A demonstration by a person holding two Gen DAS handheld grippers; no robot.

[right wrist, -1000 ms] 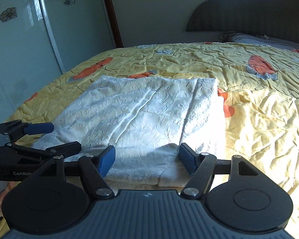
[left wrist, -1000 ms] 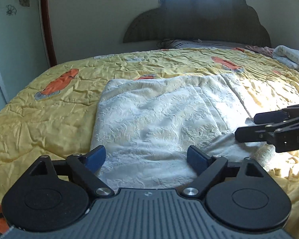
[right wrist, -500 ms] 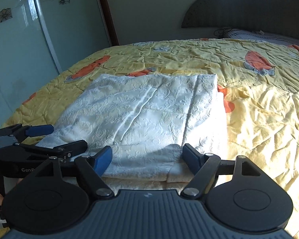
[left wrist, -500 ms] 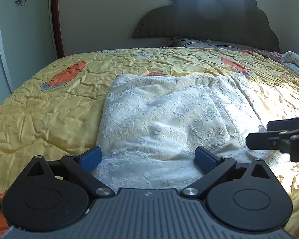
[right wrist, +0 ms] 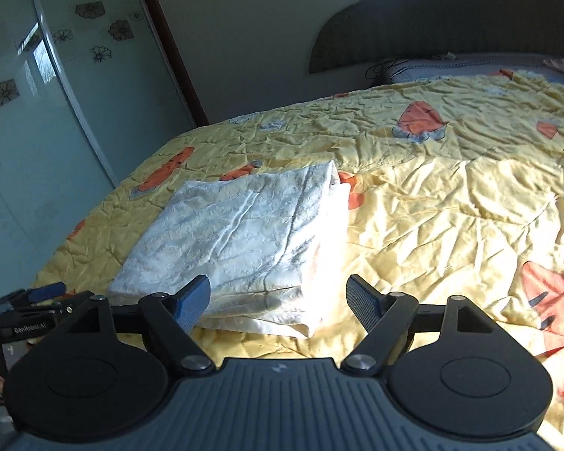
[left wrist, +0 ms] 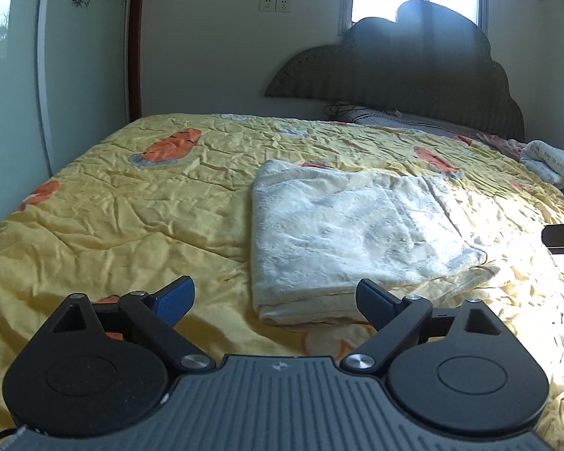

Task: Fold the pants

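One pair of pants [left wrist: 342, 240], white embossed fabric, folded into a layered rectangle, lying on the quilt [left wrist: 131, 218]: yellow, crinkled, orange-patched. Two grippers, black with blue pads: left gripper [left wrist: 274, 297] and right gripper [right wrist: 278, 297], both spread, empty, near the pants' front edge.

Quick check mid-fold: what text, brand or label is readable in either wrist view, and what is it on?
"GenRobot.AI": white print on the left gripper body, right wrist view; last letters soft.
Small emblem on the right gripper housing: no letters legible.
Folded cloth by the headboard: faint marks, too blurred to read.
White pants, yellow quilt: no text.
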